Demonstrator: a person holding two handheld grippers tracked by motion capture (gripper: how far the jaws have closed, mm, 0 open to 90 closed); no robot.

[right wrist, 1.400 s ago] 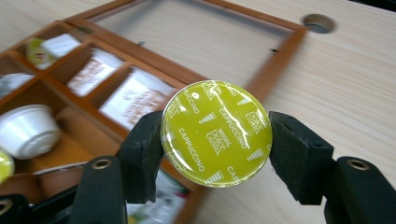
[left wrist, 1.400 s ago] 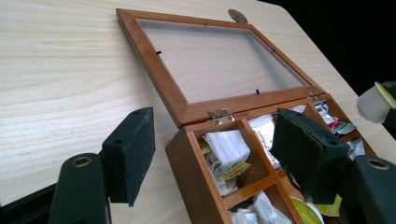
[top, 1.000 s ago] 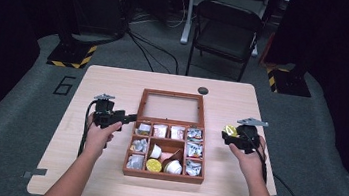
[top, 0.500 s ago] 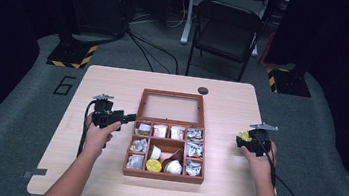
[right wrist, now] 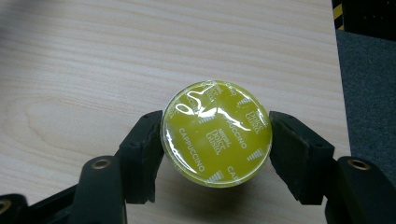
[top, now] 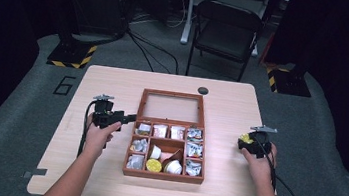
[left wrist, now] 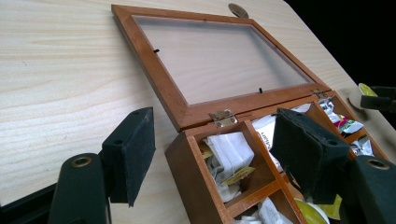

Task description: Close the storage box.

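Observation:
A wooden compartment box [top: 163, 174] lies mid-table with its glass lid [top: 170, 106] folded flat behind it. Inside are tea bags [left wrist: 229, 149], sachets and pods, one of them a yellow pod [top: 153, 165]. My left gripper [top: 129, 118] is at the box's back left corner. Its jaws [left wrist: 212, 119] stand apart astride that corner, and the pads [left wrist: 135, 149] touch nothing. My right gripper [top: 247, 140] hangs low over the bare table to the right of the box. It [right wrist: 216, 140] is shut on a yellow-green capsule [right wrist: 215, 126] marked cappuccino, foil top facing the camera. The capsule [top: 245, 137] also appears from above.
A small black disc [top: 203, 90] lies behind the lid near the table's far edge. The table's right edge [top: 256, 153] runs just beside my right hand. A folding chair [top: 226, 29] stands beyond the table. Bare wood lies left of the box.
My right gripper has carried the capsule rightward, away from the box, and lower toward the table. The left gripper has stayed still.

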